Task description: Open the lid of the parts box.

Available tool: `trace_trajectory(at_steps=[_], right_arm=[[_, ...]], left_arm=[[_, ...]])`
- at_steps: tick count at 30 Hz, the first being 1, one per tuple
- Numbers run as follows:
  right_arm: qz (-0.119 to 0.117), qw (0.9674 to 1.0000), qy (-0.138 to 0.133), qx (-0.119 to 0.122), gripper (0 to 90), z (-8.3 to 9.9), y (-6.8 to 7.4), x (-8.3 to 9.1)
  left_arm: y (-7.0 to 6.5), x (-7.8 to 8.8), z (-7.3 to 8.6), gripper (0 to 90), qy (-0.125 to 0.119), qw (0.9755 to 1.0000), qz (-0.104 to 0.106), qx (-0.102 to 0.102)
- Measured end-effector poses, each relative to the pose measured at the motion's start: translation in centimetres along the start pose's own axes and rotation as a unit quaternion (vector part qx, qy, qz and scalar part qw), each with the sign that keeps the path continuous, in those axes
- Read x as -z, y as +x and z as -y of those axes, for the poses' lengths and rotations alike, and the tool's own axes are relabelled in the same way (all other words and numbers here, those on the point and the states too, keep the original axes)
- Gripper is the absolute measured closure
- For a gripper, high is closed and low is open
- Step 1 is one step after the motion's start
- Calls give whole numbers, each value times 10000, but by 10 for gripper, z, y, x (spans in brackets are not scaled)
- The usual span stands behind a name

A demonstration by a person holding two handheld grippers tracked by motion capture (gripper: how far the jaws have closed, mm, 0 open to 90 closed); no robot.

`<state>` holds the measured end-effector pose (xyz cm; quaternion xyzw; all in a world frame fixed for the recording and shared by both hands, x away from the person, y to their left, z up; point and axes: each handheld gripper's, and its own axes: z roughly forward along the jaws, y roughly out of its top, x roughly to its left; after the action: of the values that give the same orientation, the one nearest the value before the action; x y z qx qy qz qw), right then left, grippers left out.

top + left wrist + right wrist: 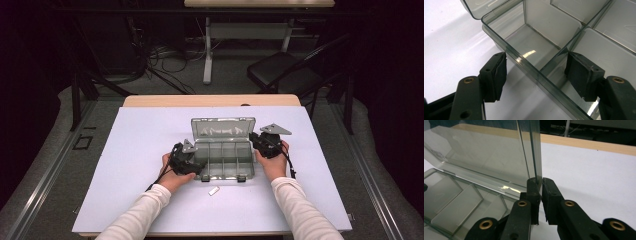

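I have a clear box [223,160] in the middle of the white table [140,150], its lid [223,130] raised. My right gripper [541,185] pinches the lid's edge, jaws pressed tight on it. My left gripper [535,72] straddles the box's side wall, one jaw outside, one inside, spread and not touching it. A small white piece [214,190] lies just in front of the box.

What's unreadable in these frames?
- Small white piece in front of the clear organizer box, high view: too small to identify.
- Raised marks on the lid, high view: too small to read.
- Box's near latches, left gripper view: cut off by the frame edge.
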<state>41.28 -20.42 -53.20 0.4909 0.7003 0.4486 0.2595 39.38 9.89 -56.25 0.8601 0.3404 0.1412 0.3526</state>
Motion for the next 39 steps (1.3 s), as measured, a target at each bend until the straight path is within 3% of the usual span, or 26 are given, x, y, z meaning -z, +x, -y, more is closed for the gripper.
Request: trace_trajectory(at_steps=[16,24,29,39], right_arm=[[505,9964,315,-602,869,-12,8,-13],[639,9950,472,-603,874,-16,8,-19],[689,9933,571,-731,876,-19,7,-25],[681,9919,650,-848,882,-18,4,-30]], left_arm=[[-1,-1,1,338,-65,10000,-38,28],[-1,0,1,339,-61,10000,-22,50],[-1,0,2,339,-66,10000,-14,68],[-1,-1,2,339,-70,9999,-13,75]])
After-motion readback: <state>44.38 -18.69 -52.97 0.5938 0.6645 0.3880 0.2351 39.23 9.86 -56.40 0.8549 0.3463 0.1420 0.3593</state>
